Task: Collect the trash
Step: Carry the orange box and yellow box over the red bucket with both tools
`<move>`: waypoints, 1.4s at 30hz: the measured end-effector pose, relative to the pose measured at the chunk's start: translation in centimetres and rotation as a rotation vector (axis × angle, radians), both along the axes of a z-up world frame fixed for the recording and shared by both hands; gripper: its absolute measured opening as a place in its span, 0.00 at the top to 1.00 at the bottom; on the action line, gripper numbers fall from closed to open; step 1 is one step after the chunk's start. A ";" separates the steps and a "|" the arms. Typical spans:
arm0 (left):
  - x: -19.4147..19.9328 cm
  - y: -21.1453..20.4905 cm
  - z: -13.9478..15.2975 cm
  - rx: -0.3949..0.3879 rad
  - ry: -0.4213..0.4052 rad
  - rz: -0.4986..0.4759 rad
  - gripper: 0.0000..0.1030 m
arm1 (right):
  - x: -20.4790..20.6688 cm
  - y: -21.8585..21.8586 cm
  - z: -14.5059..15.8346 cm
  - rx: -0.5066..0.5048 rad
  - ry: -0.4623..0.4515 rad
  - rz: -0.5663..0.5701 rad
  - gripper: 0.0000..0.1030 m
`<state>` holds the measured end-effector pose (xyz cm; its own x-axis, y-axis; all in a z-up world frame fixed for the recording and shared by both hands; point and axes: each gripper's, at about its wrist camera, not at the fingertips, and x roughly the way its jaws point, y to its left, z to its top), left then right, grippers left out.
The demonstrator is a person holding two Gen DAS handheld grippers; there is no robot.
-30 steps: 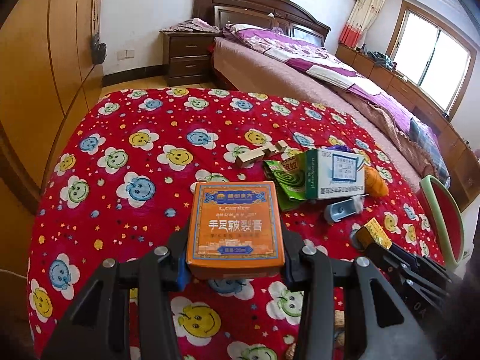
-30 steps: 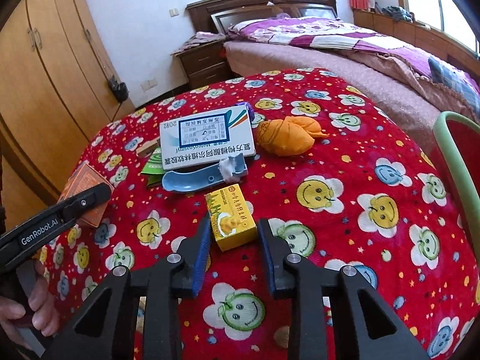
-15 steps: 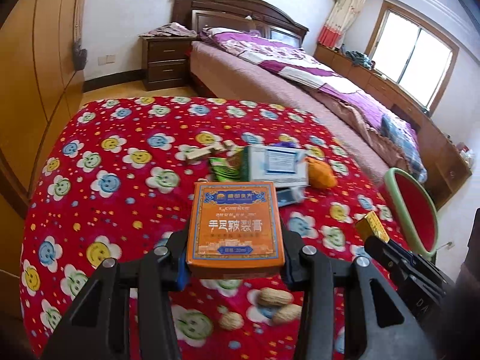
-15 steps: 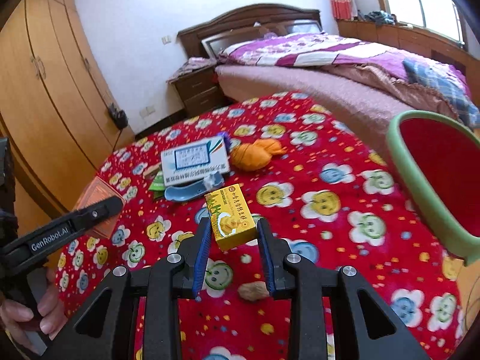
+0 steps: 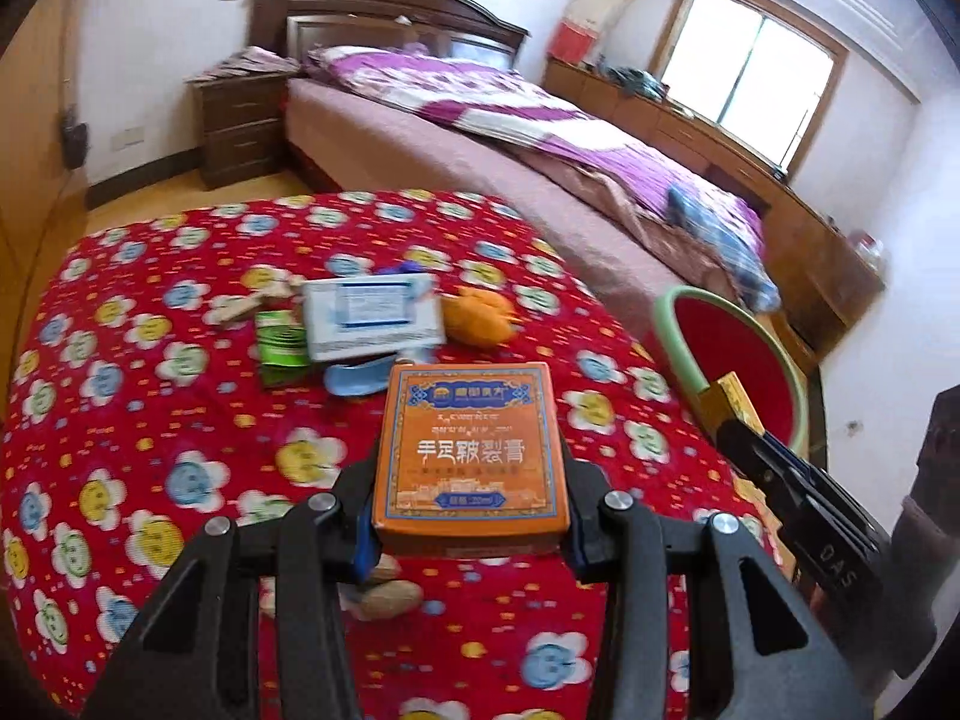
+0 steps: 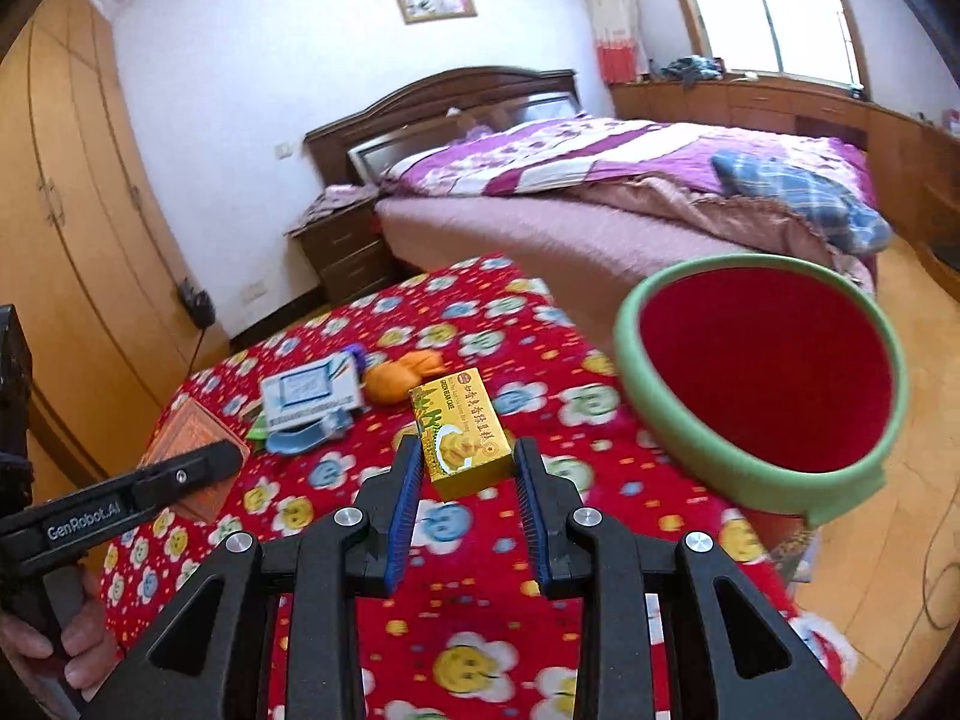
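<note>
Showing peanuts [image 5: 384, 597] below the orange box [image 5: 471, 450], only the left view.

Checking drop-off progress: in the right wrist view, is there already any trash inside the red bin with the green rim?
No. The red bin shows only bare red interior, while the yellow box sits clamped between the right gripper jaws, short of the rim.
</note>
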<state>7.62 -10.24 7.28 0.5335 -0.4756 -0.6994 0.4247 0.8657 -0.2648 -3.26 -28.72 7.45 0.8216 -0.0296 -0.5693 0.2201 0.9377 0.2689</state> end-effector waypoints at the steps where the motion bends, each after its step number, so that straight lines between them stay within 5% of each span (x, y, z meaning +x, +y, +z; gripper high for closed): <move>1: 0.0 -0.8 0.1 0.005 -0.001 -0.018 0.56 | -0.1 -0.5 0.0 0.005 -0.003 -0.011 0.70; 25: 0.7 -12.7 0.1 0.042 -0.028 -0.221 0.56 | -2.3 -10.3 -2.2 0.017 0.027 -0.275 0.69; 42: -0.3 -18.5 -0.7 0.072 -0.056 -0.309 0.56 | -3.7 -14.2 -3.8 0.089 0.044 -0.344 0.65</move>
